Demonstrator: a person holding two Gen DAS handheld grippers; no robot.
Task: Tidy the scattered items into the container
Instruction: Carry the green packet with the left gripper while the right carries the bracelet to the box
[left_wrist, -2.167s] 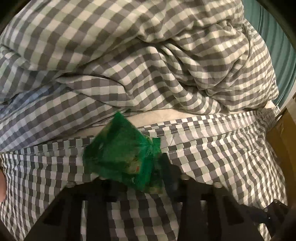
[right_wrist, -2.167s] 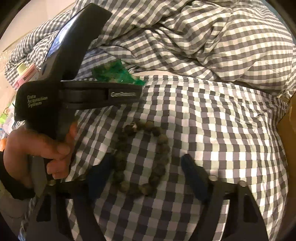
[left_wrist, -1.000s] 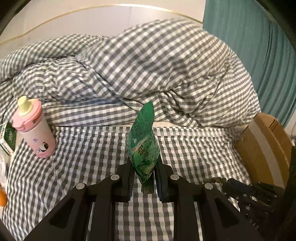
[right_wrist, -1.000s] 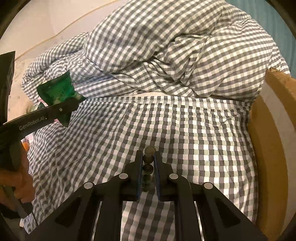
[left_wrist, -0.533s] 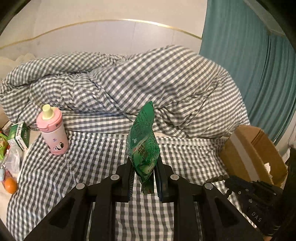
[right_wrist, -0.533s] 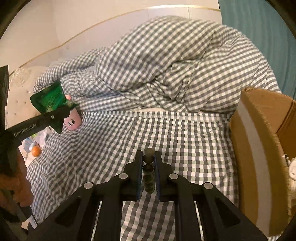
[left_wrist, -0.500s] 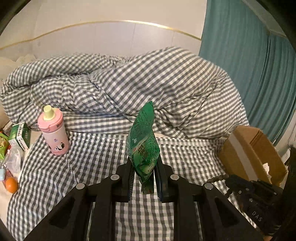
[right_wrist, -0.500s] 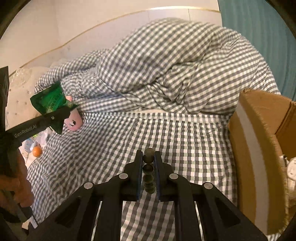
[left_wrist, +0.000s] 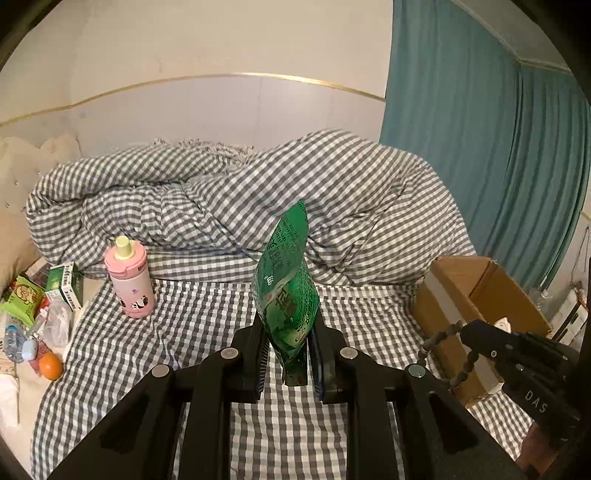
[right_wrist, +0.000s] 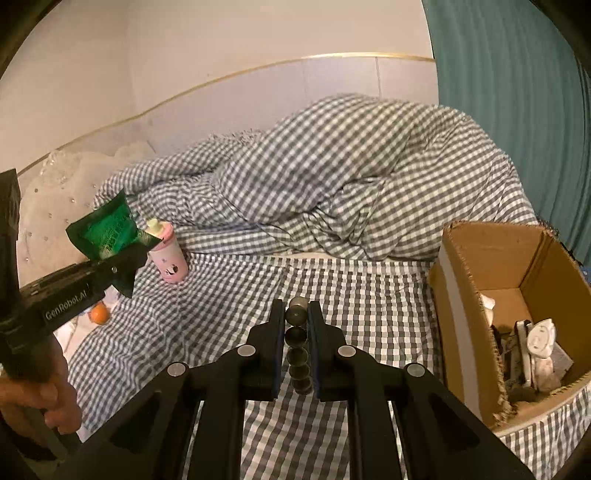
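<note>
- Carrying both loads over the checked bedsheet (left_wrist: 207, 332), the person has two things at risk; the green snack packet (left_wrist: 288, 291) is pinched only near its lower end by the left gripper (left_wrist: 290, 354), so most of it stands free above the jaws and could pivot or slide out if the hand swings sharply.
- The right gripper (right_wrist: 295, 350) is clenched on a string of dark round beads (right_wrist: 297, 343); only a few beads sit between the pads, and in the left wrist view the rest of the loop (left_wrist: 443, 347) hangs loose beside the box; that slack could catch on the ragged rim.
- The cardboard box (right_wrist: 532, 258) sits at the right edge of the bed, open at the top, with pale objects already in its bottom; its near wall looks frayed, and a release made short of it would likely drop the item onto the sheet or off the bed.
- With both grippers heading to one opening, they may knock each other; going in one at a time seems safer.
- The packet is glossy, crinkled foil, printed in white and lighter green, upright and slightly twisted; the beads are matte, brownish and evenly sized.
- Other clutter waits: a pink bottle (left_wrist: 129, 280) standing near the rumpled duvet (left_wrist: 258, 192), a small green carton (left_wrist: 66, 288), an orange (left_wrist: 51, 365) and wrappers at the far left.
</note>
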